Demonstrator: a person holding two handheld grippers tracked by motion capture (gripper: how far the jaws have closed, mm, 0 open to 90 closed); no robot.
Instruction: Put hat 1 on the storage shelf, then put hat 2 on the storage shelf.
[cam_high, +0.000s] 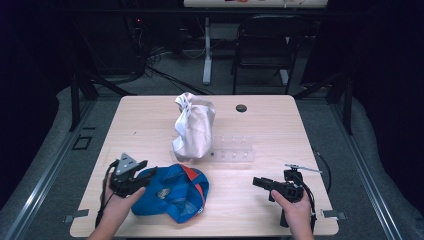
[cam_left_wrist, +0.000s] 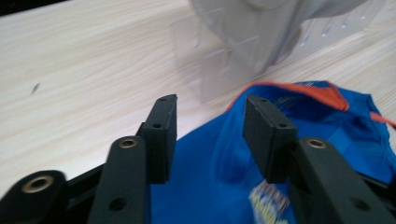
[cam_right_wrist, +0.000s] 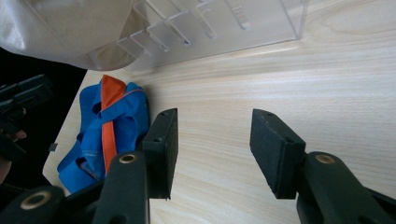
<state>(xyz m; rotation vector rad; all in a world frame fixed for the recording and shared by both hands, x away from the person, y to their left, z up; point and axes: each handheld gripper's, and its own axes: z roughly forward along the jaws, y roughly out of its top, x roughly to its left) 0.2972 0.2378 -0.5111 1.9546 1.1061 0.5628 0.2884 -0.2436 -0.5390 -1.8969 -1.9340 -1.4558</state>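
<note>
A blue garment (cam_high: 172, 192) with orange trim lies crumpled near the table's front edge, left of centre. My left gripper (cam_high: 150, 174) hovers at its left side with the jaws open; in the left gripper view (cam_left_wrist: 210, 105) the blue cloth (cam_left_wrist: 219, 158) lies under and between the pads, which do not press on it. My right gripper (cam_high: 257, 181) is open at the front right, pointing left over bare wood (cam_right_wrist: 212, 119), nothing between its pads. A pale cloth (cam_high: 194, 127) stands bunched on the left end of a clear plastic rack (cam_high: 235, 150) mid-table.
A small dark round disc (cam_high: 241, 107) is set in the wooden table (cam_high: 140, 120) toward the back. A black folding chair (cam_high: 265, 42) and a white post stand on the floor behind the table. Cables trail from both grippers.
</note>
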